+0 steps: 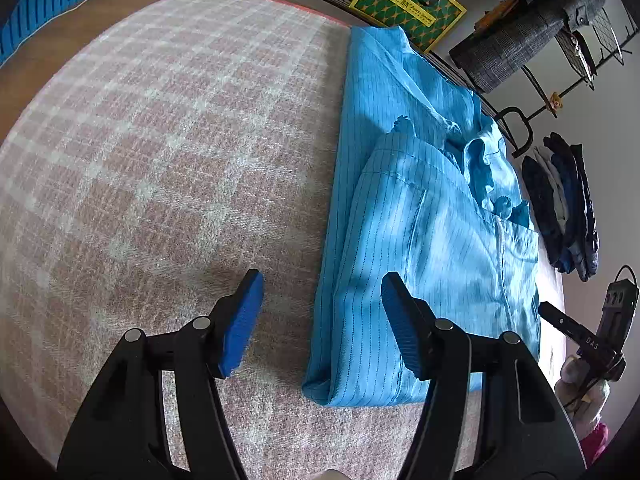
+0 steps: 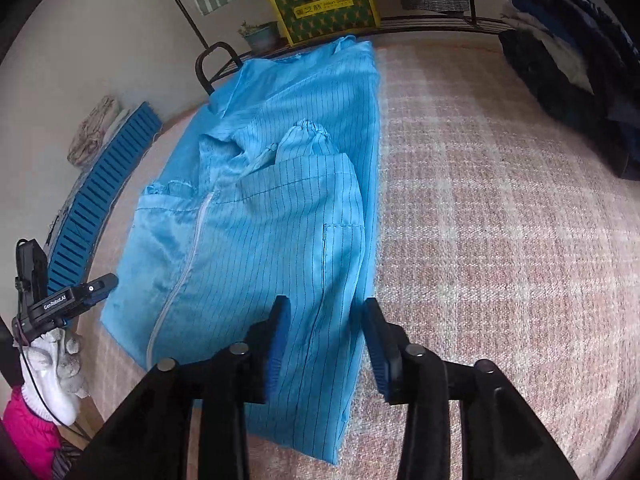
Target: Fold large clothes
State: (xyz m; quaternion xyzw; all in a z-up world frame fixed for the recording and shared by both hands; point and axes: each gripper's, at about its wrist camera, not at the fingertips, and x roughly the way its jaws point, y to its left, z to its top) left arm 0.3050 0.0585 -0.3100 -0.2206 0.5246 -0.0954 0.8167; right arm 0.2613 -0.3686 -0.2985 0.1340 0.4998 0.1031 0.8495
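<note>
A light blue pinstriped garment with a white zipper lies folded into a long strip on the pink plaid bed cover. A sleeve with a gathered cuff is folded over its top. My left gripper hovers open over the garment's near left edge, one pad above the bed cover and the other above the cloth. My right gripper stands open over the garment's near right edge. Fabric lies below the gap, and neither pad presses it.
A stack of dark folded clothes sits at the bed's far right. A yellow-green box, a potted plant and a metal rack stand behind the bed. A blue slatted crate is on the left. A white-gloved hand holds the other gripper.
</note>
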